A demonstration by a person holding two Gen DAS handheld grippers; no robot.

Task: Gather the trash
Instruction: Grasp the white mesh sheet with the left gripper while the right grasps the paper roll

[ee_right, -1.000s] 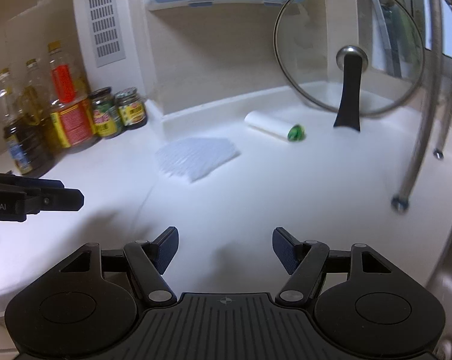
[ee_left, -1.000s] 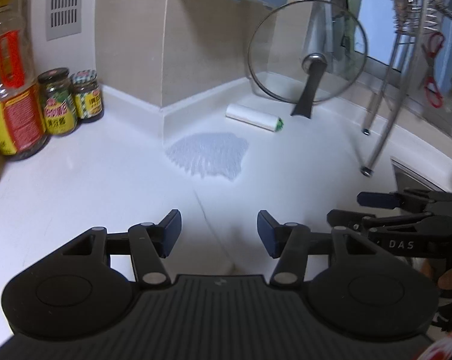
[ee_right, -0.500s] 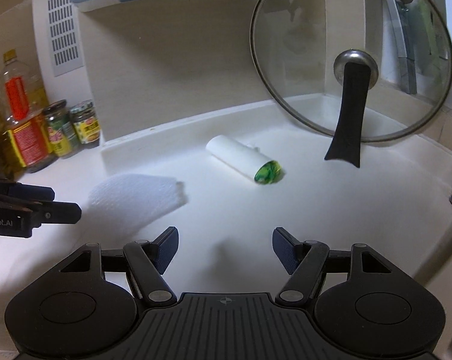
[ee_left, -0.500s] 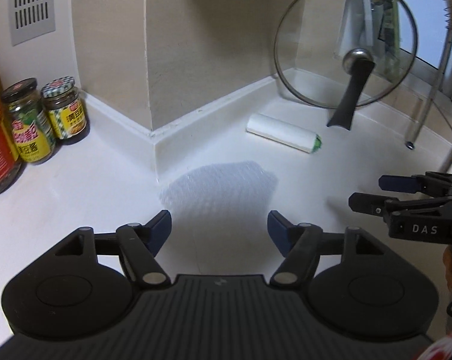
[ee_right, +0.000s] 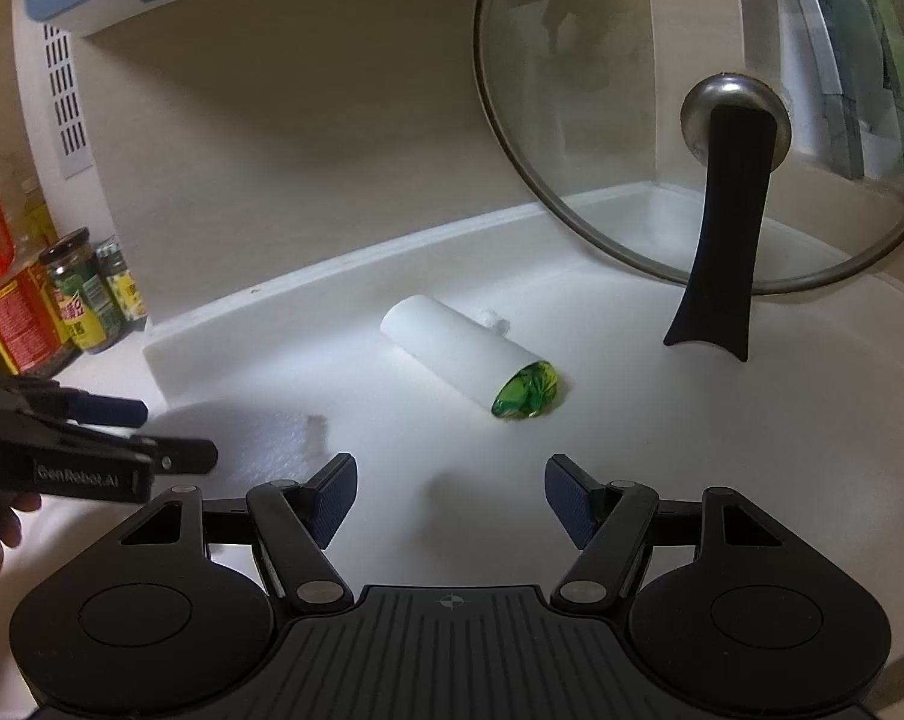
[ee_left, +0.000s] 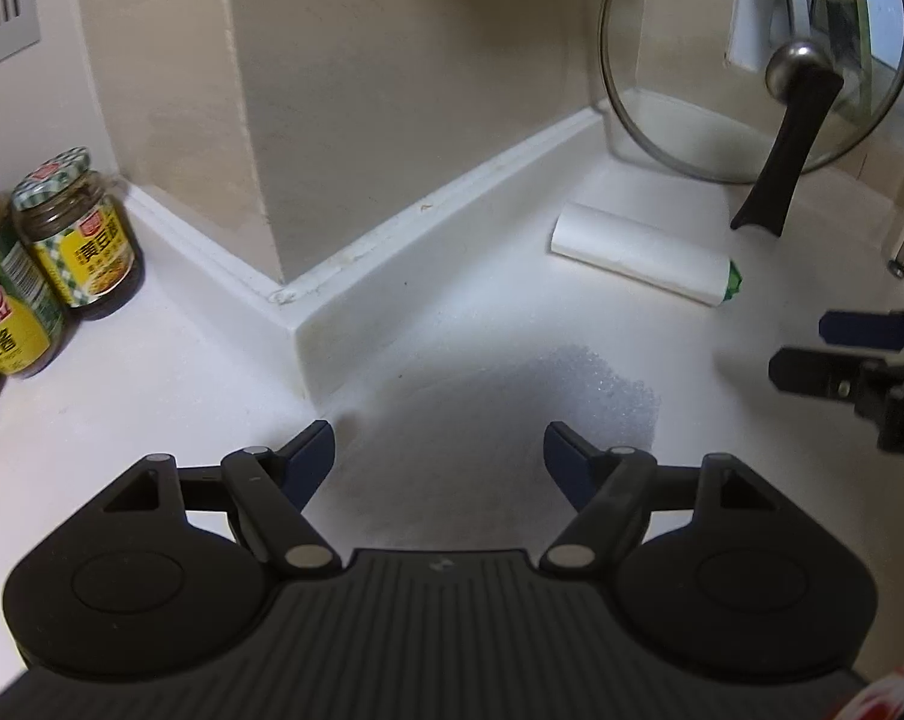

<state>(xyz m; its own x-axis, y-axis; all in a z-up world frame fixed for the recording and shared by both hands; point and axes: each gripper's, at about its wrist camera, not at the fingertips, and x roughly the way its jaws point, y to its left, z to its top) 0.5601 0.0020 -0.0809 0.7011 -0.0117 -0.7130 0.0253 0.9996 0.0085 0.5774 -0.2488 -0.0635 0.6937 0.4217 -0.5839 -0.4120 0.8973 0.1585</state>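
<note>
Foam sheet [ee_left: 596,387], thin and bubbly, lay flat on the smooth white counter [ee_left: 152,396] just ahead of the left gripper [ee_left: 439,450], whose fingers gaped wide, empty. One white paper roll [ee_right: 461,354] stuffed with green wrapper lay ahead of the right gripper [ee_right: 451,495], equally wide, holding nothing. One glass lid [ee_right: 662,120] leaned on the wall.

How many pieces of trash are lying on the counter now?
2. The flat foam sheet lies just ahead of the left gripper; the white roll with green inside lies ahead of the right gripper, near the glass lid. More may be out of view.
</note>
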